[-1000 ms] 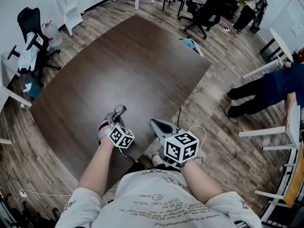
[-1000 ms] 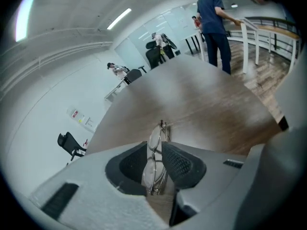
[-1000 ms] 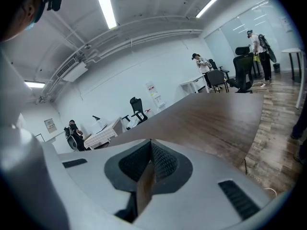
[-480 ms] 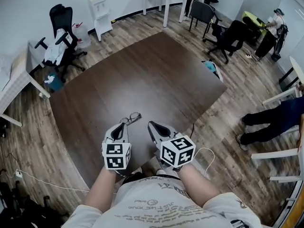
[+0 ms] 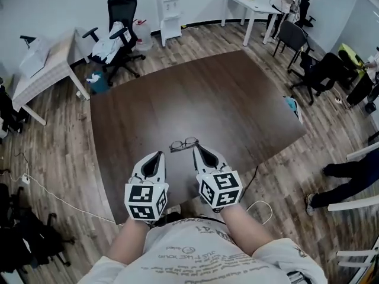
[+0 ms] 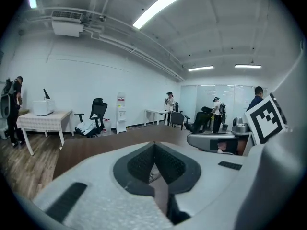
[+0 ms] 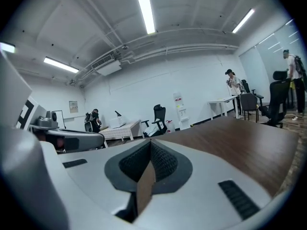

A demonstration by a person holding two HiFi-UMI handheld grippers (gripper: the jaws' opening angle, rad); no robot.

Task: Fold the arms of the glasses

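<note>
Two grippers, left [image 5: 158, 154] and right [image 5: 196, 148], hover side by side over the near edge of a dark table [image 5: 207, 93] — both with jaws pressed together, nothing between them. The glasses [image 5: 183, 144] lie on the table just ahead of the tips, between the pair — untouched.

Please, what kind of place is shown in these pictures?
Most likely an open office or lab room: a black office chair, a white desk by the wall and a water dispenser stand near a large brown table.
</note>
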